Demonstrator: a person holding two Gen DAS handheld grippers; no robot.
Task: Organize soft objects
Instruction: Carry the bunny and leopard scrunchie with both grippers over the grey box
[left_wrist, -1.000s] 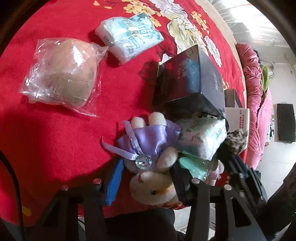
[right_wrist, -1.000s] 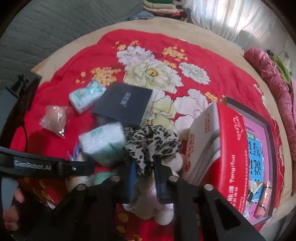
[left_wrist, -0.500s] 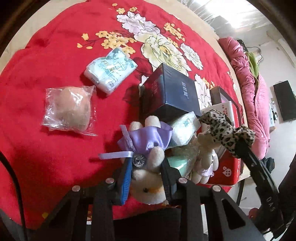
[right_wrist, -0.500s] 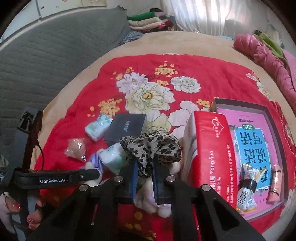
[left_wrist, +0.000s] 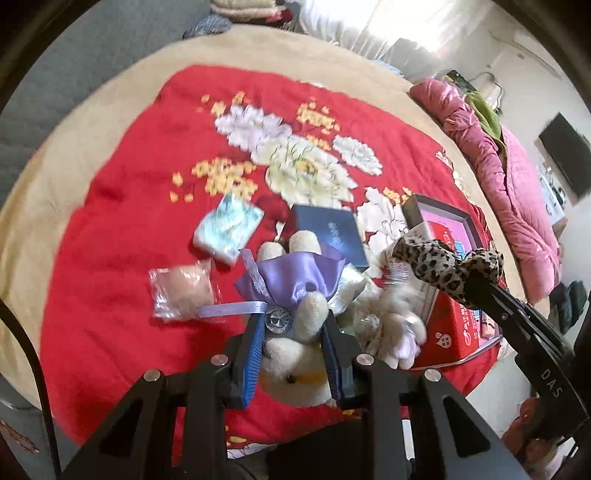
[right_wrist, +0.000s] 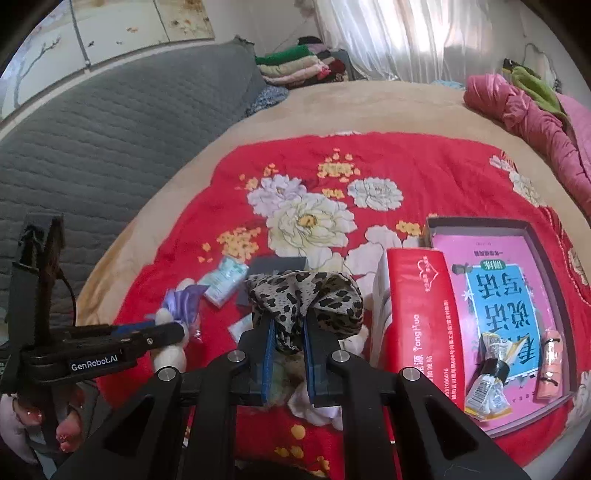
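Surface: red floral blanket (right_wrist: 424, 177).
Left gripper (left_wrist: 293, 345): clamped on light, squashy plush rabbit (left_wrist: 295, 354), beside red carton (right_wrist: 417, 310).
Right gripper (right_wrist: 288, 354): pinching limp leopard scrunchie (right_wrist: 306, 299) mid-fabric.

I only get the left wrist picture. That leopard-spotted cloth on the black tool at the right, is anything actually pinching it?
Observer: Yes, the right wrist view shows the right gripper shut on the leopard-print scrunchie.
Operator: What lies in the tray?
Observer: A pink book, with a small packaged bottle on top.
Operator: Who holds the tool gripping the plush toy?
Observer: That left gripper is held by a left hand with pink painted nails.
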